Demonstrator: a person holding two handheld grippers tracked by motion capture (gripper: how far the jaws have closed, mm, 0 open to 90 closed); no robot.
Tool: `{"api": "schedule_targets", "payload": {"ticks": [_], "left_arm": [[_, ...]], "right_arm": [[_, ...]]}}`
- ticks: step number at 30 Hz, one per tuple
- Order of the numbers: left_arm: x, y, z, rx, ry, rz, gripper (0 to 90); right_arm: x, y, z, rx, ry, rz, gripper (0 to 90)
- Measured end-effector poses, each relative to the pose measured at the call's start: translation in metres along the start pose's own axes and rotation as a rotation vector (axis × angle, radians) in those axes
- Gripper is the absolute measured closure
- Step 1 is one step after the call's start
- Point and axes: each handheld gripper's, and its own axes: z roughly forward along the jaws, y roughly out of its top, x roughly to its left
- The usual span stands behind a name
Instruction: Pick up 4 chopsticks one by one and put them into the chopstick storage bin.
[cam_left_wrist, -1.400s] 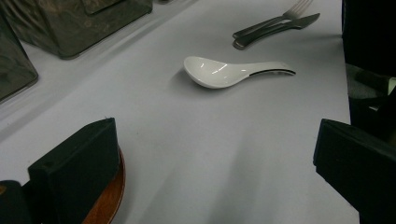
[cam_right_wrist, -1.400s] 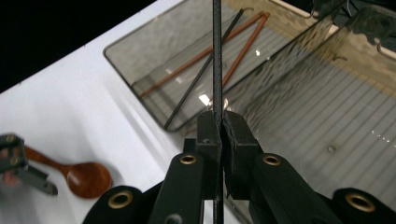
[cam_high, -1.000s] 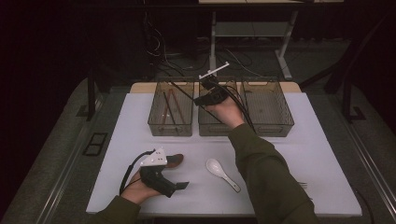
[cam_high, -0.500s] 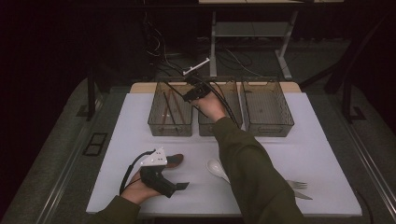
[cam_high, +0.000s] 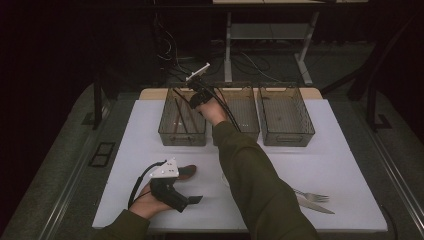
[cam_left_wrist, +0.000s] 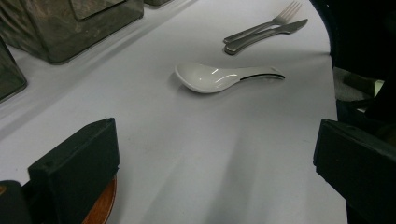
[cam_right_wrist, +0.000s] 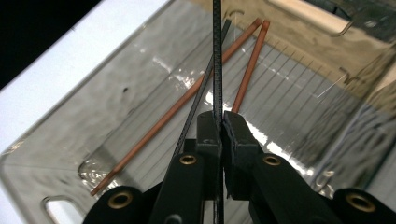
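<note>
Sorting underway: right gripper (cam_right_wrist: 219, 122), jaws pinching black chopstick (cam_right_wrist: 216, 56), above left bin (cam_high: 182, 134) upper centre; next, release inside.

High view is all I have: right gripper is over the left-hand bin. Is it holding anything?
Observer: Yes. The right gripper is shut on a black chopstick, which runs straight out between the jaws.
Operator: What's in the bin under it?
Observer: Two reddish-brown chopsticks lie on the floor of the bin. A second black stick slants beside the held one.
Operator: My view has the sleeve across the middle of the table. Anything under it?
Observer: A white spoon lies there bowl up, ahead of the left gripper, whose jaws are wide apart and hold nothing.
</note>
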Motion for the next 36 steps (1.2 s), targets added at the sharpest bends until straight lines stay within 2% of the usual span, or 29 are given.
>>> {"api": "schedule_targets", "payload": {"ticks": [5, 8, 10, 12, 14, 20, 24, 27, 36], "left_arm": [[0.0, 0.0, 0.0, 0.0, -0.005, 0.005, 0.0], [0.0, 0.0, 0.0, 0.005, -0.007, 0.01, 0.0], [0.0, 0.0, 0.0, 0.009, -0.007, 0.014, 0.0], [0.0, 0.0, 0.0, 0.012, -0.007, 0.015, 0.0], [0.0, 0.0, 0.0, 0.013, -0.008, 0.015, 0.0], [-0.001, 0.0, 0.001, 0.004, -0.006, 0.006, 0.0], [-0.001, -0.001, 0.002, 0.005, 0.0, 0.008, 0.0], [-0.001, 0.0, 0.001, 0.019, 0.002, 0.018, 0.0], [-0.001, -0.001, 0.002, 0.019, 0.01, 0.003, 0.0]], "right_arm": [[0.004, -0.002, 0.012, 0.015, 0.004, -0.001, 84.3], [0.005, -0.002, 0.012, 0.009, 0.025, -0.013, 70.9], [0.005, -0.002, 0.01, 0.007, 0.025, -0.025, 65.4], [0.005, -0.003, 0.006, -0.01, 0.017, -0.05, 57.0], [0.006, -0.003, 0.001, -0.032, 0.013, -0.067, 54.0], [0.005, -0.007, -0.013, -0.069, 0.077, -0.064, 45.0], [0.003, -0.014, -0.024, -0.093, 0.093, -0.062, 38.2], [-0.002, -0.022, -0.032, -0.108, 0.11, -0.06, 36.5], [-0.014, -0.043, -0.061, -0.161, 0.145, -0.07, 30.1]]}}
